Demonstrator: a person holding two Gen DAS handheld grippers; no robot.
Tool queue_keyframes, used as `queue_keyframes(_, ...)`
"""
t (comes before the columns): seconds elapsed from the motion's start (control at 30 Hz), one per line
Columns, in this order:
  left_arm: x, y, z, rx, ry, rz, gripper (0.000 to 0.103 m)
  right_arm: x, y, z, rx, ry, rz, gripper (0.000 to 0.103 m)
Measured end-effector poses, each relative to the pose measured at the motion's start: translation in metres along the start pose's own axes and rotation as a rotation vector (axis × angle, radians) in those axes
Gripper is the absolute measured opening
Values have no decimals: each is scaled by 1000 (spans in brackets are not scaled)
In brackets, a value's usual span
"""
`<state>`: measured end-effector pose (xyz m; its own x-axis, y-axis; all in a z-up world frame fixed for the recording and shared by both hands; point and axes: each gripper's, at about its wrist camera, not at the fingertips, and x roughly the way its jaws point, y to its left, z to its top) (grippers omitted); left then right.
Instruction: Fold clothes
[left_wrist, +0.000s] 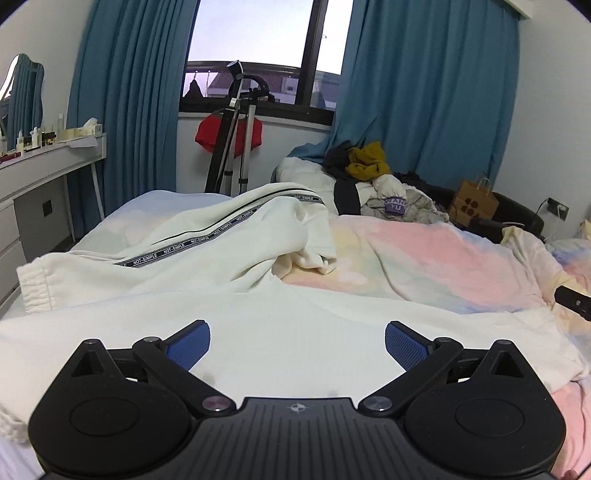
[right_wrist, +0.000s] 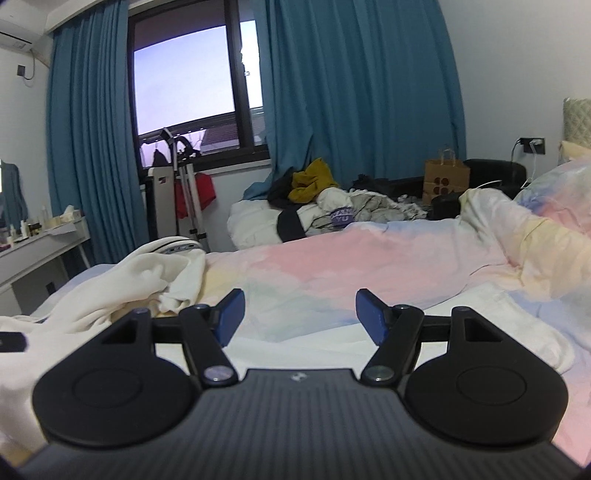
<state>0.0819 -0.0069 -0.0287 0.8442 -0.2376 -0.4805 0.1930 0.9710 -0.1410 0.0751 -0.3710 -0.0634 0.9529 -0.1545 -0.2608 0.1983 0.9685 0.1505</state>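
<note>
White trousers (left_wrist: 207, 254) with a black lettered side stripe lie spread and rumpled across the bed, one leg running across the front. My left gripper (left_wrist: 297, 341) is open just above the near leg, holding nothing. In the right wrist view the trousers (right_wrist: 122, 291) lie to the left and along the front. My right gripper (right_wrist: 300, 315) is open and empty over the near white cloth and the pastel bedcover (right_wrist: 369, 258). The tip of the right gripper shows at the left wrist view's right edge (left_wrist: 574, 301).
A pile of other clothes (left_wrist: 373, 184) lies at the far end of the bed. A brown paper bag (left_wrist: 474, 201) stands behind it. A white dressing table (left_wrist: 40, 173) is at the left. A garment steamer stand (left_wrist: 232, 136) stands by the window.
</note>
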Motion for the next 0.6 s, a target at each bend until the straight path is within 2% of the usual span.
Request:
queue_keyframes(0.13, 6, 16, -7, -71, -19, -2, 102, 14, 2, 2, 19, 50, 40, 69)
queue_keyframes(0.27, 10, 33, -13, -136, -21, 7, 102, 60, 19, 11, 24, 137, 121, 70)
queue_keyframes(0.4, 21, 44, -14, -146, -23, 53, 102, 131, 49, 10, 76, 247, 215, 69)
queue_keyframes(0.47, 31, 50, -15, -136, -26, 53, 102, 171, 65, 8, 114, 292, 254, 69)
queue_keyframes(0.6, 49, 66, -18, -156, -38, 67, 102, 250, 95, -4, 147, 335, 309, 67)
